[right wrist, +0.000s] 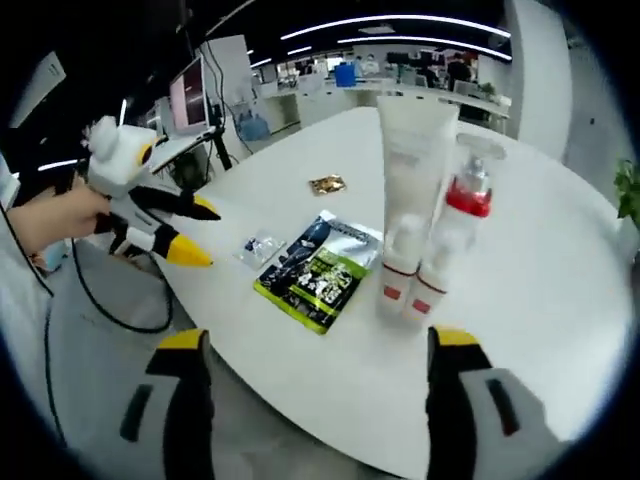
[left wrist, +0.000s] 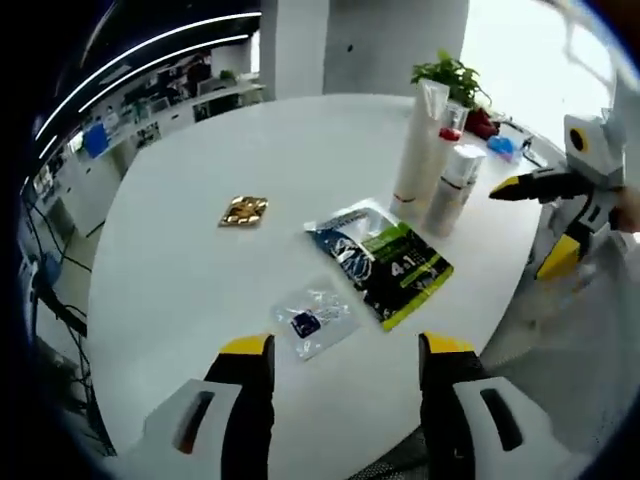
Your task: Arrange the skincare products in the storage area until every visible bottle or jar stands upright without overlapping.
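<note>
Both grippers (left wrist: 345, 345) (right wrist: 320, 340) hung w/ jaws apart, nothing held; tube (right wrist: 410, 190) & bottle (right wrist: 450, 240) stood upright just ahead of right one, pouch (right wrist: 318, 270) left of them.

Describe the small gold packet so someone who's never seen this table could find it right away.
On the round white table, look past the green and black pouch and the small clear packet. The gold packet lies alone, flat, the only shiny golden thing there.

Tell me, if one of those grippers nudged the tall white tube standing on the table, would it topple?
Probably. The tall white tube stands upright on its narrow cap end, so it looks top-heavy and apt to tip. It stands close beside the spray bottle, so a fall could knock that too. It looks like soft plastic, so it would likely dent under a squeeze rather than crack.
</note>
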The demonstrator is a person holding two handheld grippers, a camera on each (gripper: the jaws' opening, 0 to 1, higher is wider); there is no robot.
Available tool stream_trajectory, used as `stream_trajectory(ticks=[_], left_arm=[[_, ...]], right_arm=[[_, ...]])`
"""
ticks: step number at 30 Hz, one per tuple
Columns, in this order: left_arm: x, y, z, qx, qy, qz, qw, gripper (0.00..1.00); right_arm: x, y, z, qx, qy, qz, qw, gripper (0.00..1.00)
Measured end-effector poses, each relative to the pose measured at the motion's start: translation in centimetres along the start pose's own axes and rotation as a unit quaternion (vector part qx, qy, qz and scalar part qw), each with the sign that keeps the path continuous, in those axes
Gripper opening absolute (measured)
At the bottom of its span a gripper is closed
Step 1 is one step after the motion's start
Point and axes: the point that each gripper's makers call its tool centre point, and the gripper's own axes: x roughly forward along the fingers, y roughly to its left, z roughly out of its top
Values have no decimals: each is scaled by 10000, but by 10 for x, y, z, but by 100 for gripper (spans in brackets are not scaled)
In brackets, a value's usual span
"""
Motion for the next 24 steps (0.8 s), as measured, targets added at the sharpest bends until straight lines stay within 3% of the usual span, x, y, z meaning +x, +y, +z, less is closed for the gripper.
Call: stream_trajectory(ticks=[18, 24], left_arm=[[-28, -6, -3, 179, -108, 52, 9998, 80], [-33, -5, -2, -37, -267, 38, 9996, 88]], right_arm=[[-32, -26, 6, 356, -700, -511, 9956, 100], [-36, -28, 7, 367, -857, -578, 9940, 100]])
